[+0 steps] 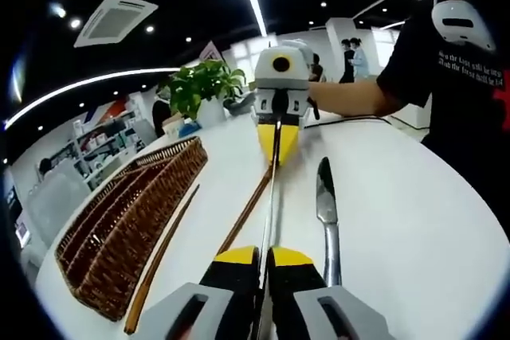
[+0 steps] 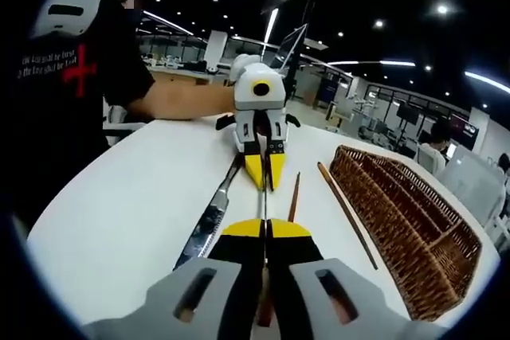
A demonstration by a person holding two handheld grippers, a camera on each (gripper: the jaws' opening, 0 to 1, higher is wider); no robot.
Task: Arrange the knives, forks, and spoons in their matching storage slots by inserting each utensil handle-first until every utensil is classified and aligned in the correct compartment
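Observation:
A thin metal utensil (image 1: 272, 197), seen edge-on so its kind is unclear, spans the gap between both grippers above the white table (image 1: 398, 220). My left gripper (image 1: 264, 259) is shut on its near end, and the right gripper (image 1: 279, 145) clamps the far end. In the right gripper view, my right gripper (image 2: 265, 230) holds the same utensil (image 2: 264, 201), with the left gripper (image 2: 264, 174) opposite. A table knife (image 1: 327, 205) (image 2: 209, 220) lies flat beside them. The compartmented wicker basket (image 1: 135, 220) (image 2: 406, 220) sits off to the side.
Two brown chopsticks (image 1: 245, 214) (image 1: 159, 264) lie between the grippers and the basket, also seen as chopsticks (image 2: 293, 197) (image 2: 347, 214). A person in a black shirt (image 2: 72, 61) stands at the table edge. A potted plant (image 1: 203, 85) stands at the far end.

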